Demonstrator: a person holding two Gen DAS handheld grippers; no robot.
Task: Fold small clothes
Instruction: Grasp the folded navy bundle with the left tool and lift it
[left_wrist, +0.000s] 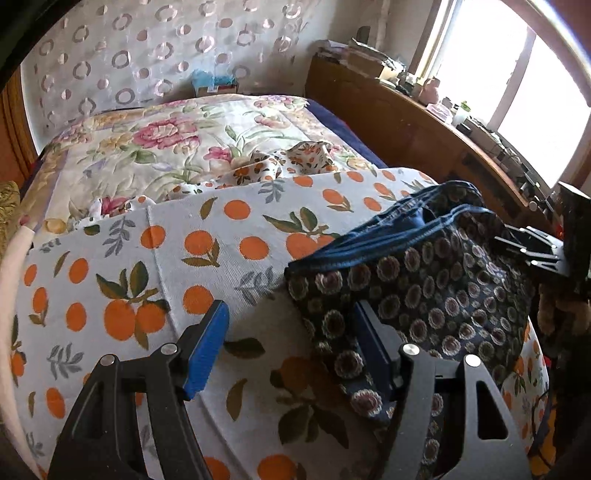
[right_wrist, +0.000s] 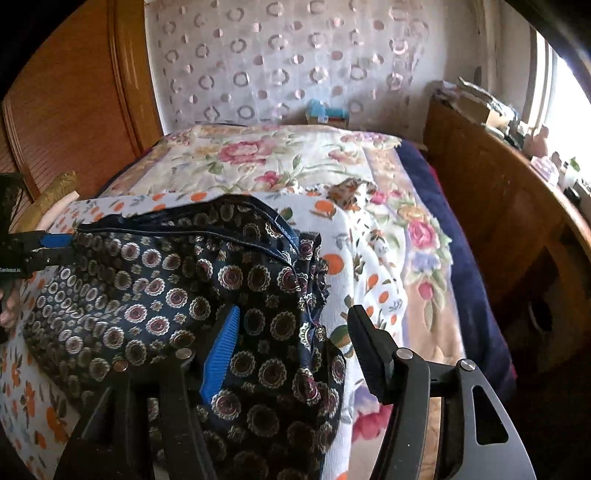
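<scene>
One dark patterned shorts (left_wrist: 424, 291), one orange-print cloth (left_wrist: 207, 243), two hand-held grippers (left_wrist: 291, 350) (right_wrist: 291, 350)

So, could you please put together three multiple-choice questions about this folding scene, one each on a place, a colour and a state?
1. Where do the patterned shorts lie?
A. on a wooden desk
B. on the orange-print cloth
C. on the floor

2. What colour is the waistband of the shorts?
A. red
B. yellow
C. blue

3. How do the jaws of the left gripper stand?
A. open
B. shut on the waistband
C. out of view

Answers:
1 B: both wrist views show the shorts spread on the cloth printed with oranges, on the bed.
2 C: a blue band runs along the top edge of the dark fabric.
3 A: in the left wrist view the two fingers stand wide apart, with cloth visible between them.
</scene>
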